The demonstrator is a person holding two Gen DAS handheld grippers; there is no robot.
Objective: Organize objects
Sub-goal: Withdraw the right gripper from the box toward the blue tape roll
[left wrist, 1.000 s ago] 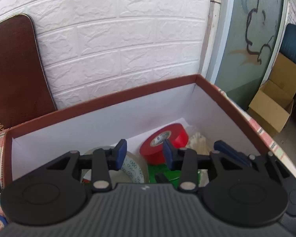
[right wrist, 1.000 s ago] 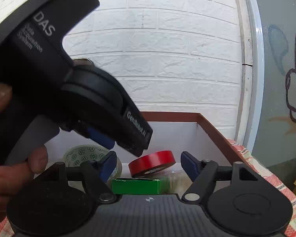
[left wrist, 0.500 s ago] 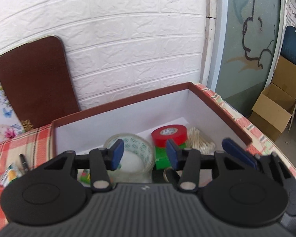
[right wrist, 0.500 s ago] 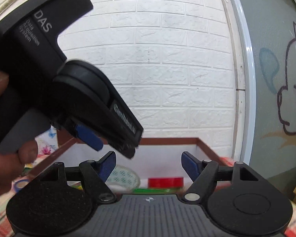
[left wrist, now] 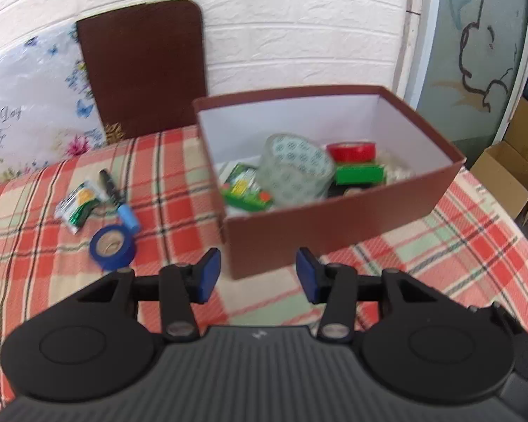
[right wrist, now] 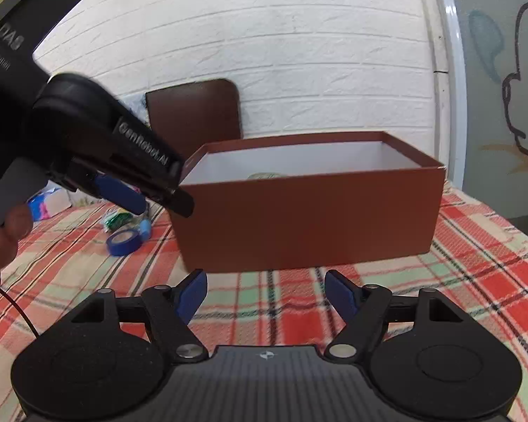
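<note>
Both grippers hang over the near part of the checked tablecloth [left wrist: 440, 246], short of the brown box [left wrist: 334, 225], and neither carries anything. The left gripper [left wrist: 257, 279] has its blue pads spread with only cloth showing between them; its jaws have just been opening, nothing between them, which fits a drop-off into the box. The right gripper [right wrist: 266, 294] is spread wider, also empty, lined up with the near wall of the box.

The box sits toward the far right corner of the table, open top, so sorted items go in from above. Inside it: a clear patterned tape roll [left wrist: 295, 168] leaning mid-box, a red tape roll [left wrist: 351, 151] toward the far right wall, a green packet [left wrist: 359, 174] under it, and a green snack pack [left wrist: 244, 190] against the left wall. Something pale lies in the right end, too blurred to name.

Still out on the cloth, left of the box: a blue tape roll [left wrist: 112, 246], a black pen with a blue cap [left wrist: 118, 197] and a small foil packet [left wrist: 77, 205], bunched close together. Probably the blue roll is next, being the nearest to the left gripper.

A brown board [left wrist: 144, 66] leans on the white brick wall behind.
</note>
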